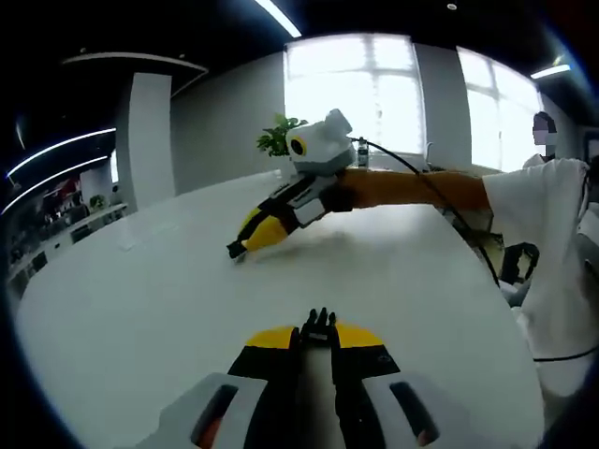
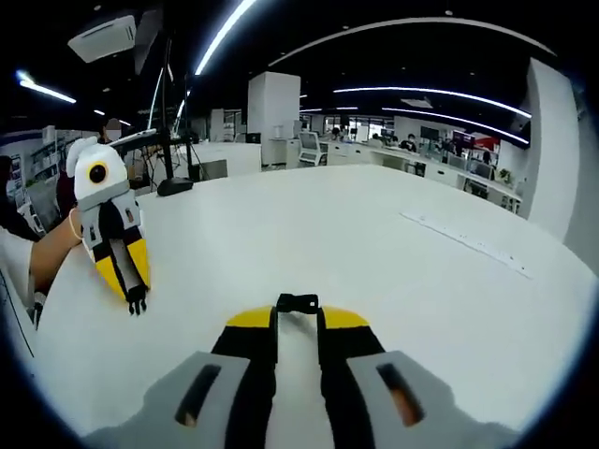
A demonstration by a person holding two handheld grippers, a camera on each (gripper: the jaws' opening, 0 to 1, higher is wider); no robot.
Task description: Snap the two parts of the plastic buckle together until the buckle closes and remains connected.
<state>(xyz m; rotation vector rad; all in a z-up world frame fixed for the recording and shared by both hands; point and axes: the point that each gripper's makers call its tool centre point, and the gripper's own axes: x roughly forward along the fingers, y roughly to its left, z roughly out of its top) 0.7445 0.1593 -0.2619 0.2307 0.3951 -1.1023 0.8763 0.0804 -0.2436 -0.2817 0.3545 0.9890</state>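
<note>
Now each half pinched: left hand-held gripper (image 1: 318,323) grips pronged buckle part (image 1: 319,320), right hand-held gripper (image 2: 297,304) grips socket part (image 2: 297,302). Halves well apart above worktop (image 2: 374,234); I judge mating not started.

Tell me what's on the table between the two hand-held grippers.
Nothing: in the left gripper view, bare white table separates the left hand-held gripper, gripping a black buckle part, from the right hand-held gripper.
</note>
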